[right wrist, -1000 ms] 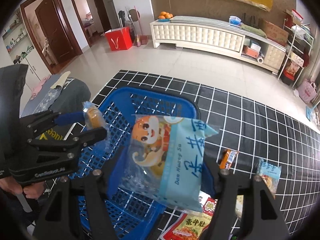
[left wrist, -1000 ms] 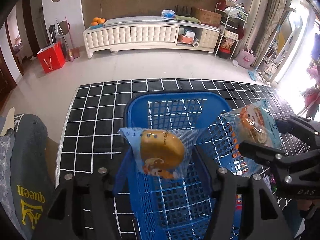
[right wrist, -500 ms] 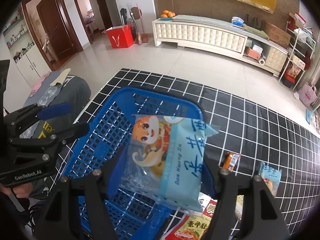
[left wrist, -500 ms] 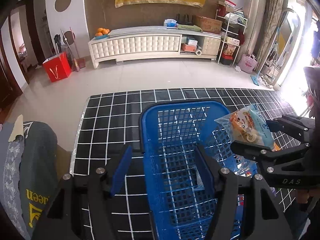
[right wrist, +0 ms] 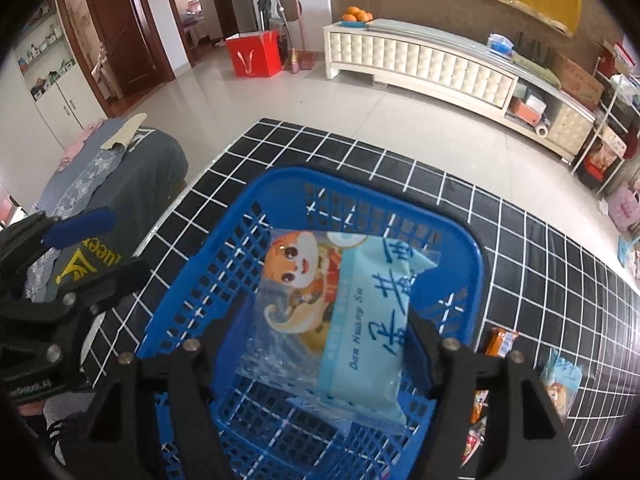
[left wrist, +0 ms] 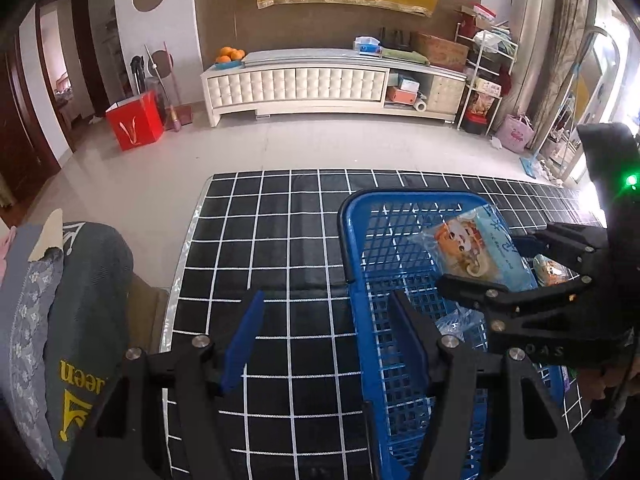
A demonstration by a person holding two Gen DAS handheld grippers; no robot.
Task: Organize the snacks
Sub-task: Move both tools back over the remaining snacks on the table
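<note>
Right tongs (right wrist: 320, 344) pinch one light-blue snack packet (right wrist: 340, 320) over one blue basket (right wrist: 208, 280); left tongs (left wrist: 324, 336) gape empty.

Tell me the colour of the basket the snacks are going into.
Blue, with a dark rim: the basket shows best in the right wrist view.

Blue basket (right wrist: 192, 300): near end was cut off by the bottom edge in both views, and much of its floor was covered by the light-blue snack packet (right wrist: 344, 320). Small print on that packet was too fine to be read. Packets on the black grid mat (right wrist: 540, 248) at lower right were partly hidden behind the right gripper's (right wrist: 316, 344) finger, labels unreadable. In the left wrist view, a crumpled wrapper (left wrist: 456, 322) in the basket was mostly obscured. Yellow lettering on the grey garment (left wrist: 80, 328) was cropped.
</note>
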